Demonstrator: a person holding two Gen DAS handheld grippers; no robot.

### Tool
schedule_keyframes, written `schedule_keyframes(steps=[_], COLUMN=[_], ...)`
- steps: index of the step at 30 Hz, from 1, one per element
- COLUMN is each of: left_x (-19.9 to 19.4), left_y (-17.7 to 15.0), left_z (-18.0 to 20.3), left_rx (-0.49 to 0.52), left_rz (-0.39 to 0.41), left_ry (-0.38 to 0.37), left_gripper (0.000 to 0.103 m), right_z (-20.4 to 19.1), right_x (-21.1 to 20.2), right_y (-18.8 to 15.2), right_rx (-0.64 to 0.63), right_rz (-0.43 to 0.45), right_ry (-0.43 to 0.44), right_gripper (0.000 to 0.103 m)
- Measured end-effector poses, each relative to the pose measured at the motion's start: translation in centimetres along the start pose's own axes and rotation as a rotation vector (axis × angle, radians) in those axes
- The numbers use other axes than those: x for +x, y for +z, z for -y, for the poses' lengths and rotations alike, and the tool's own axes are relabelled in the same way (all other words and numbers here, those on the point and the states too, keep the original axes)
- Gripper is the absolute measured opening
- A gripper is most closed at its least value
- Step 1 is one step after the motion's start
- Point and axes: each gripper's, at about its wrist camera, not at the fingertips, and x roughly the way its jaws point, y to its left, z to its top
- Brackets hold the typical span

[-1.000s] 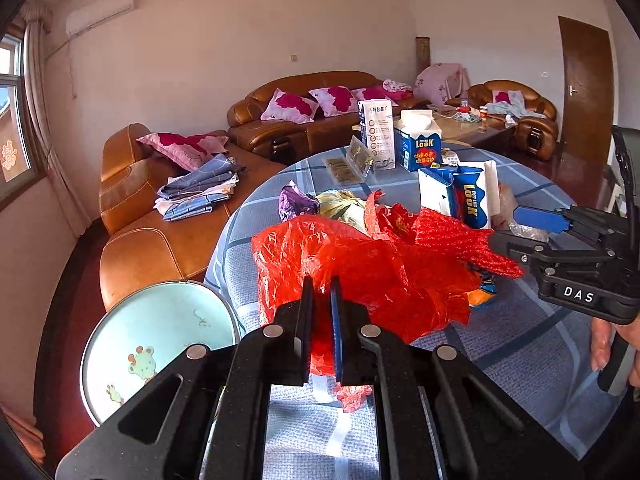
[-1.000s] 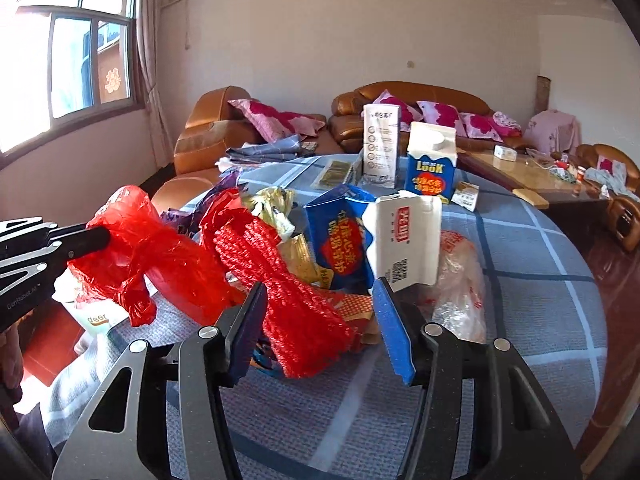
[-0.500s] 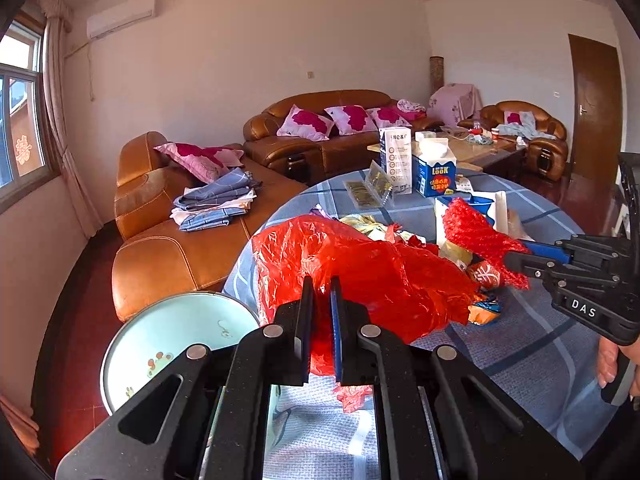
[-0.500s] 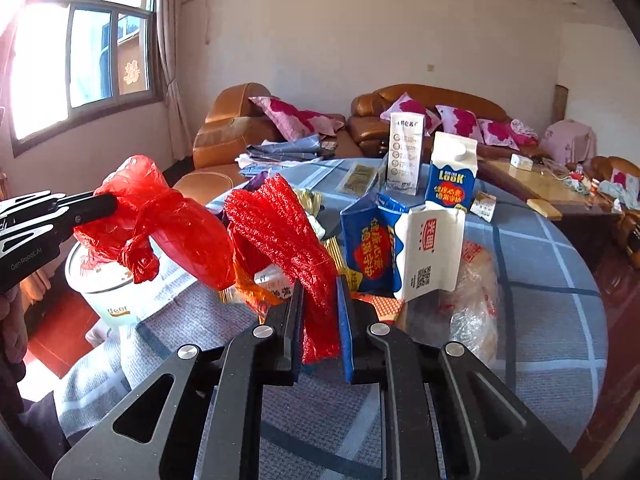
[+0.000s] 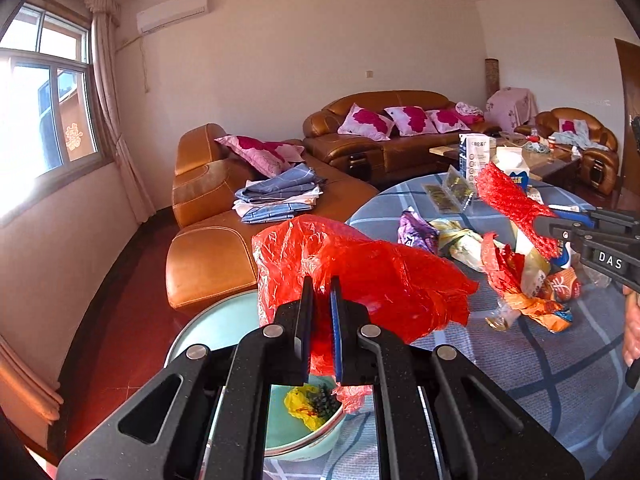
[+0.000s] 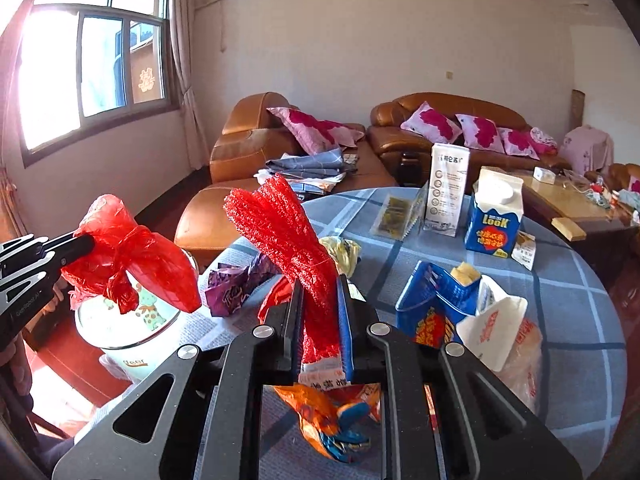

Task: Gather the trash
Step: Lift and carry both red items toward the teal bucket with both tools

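Note:
My left gripper (image 5: 320,292) is shut on a crumpled red plastic bag (image 5: 360,272), which hangs above a pale green bin (image 5: 296,436) beside the table. The same bag (image 6: 132,252) shows at the left of the right wrist view, over the bin (image 6: 132,344). My right gripper (image 6: 320,292) is shut on a red mesh net bag (image 6: 280,232), lifted off the round table (image 6: 560,300). That net bag (image 5: 512,200) also appears at the right of the left wrist view. Wrappers and a torn blue carton (image 6: 436,308) still lie on the blue checked cloth.
An upright blue milk carton (image 6: 496,220) and a white box (image 6: 446,188) stand further back on the table. Brown leather sofas (image 5: 224,216) with pink cushions line the walls. A yellow scrap (image 5: 304,404) lies inside the bin. A hand (image 5: 632,320) shows at right.
My right gripper closed on the red net bag and lifted it off the pile. The left gripper carried the red plastic bag leftward and upward, over the bin.

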Motion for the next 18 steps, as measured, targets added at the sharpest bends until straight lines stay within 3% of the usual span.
schedule_keyframes(steps=[18], left_x=[2.1], left_y=[-0.3], left_z=[-4.5], left_rx=[-0.019], left_rz=[-0.041], left_ry=[0.141], left_gripper=[0.007], right_z=[-4.5], right_x=[5.7], right_y=[2.5], right_rx=[-0.087], right_rz=[0.028], right_ry=[0.064], right_gripper=[0.015])
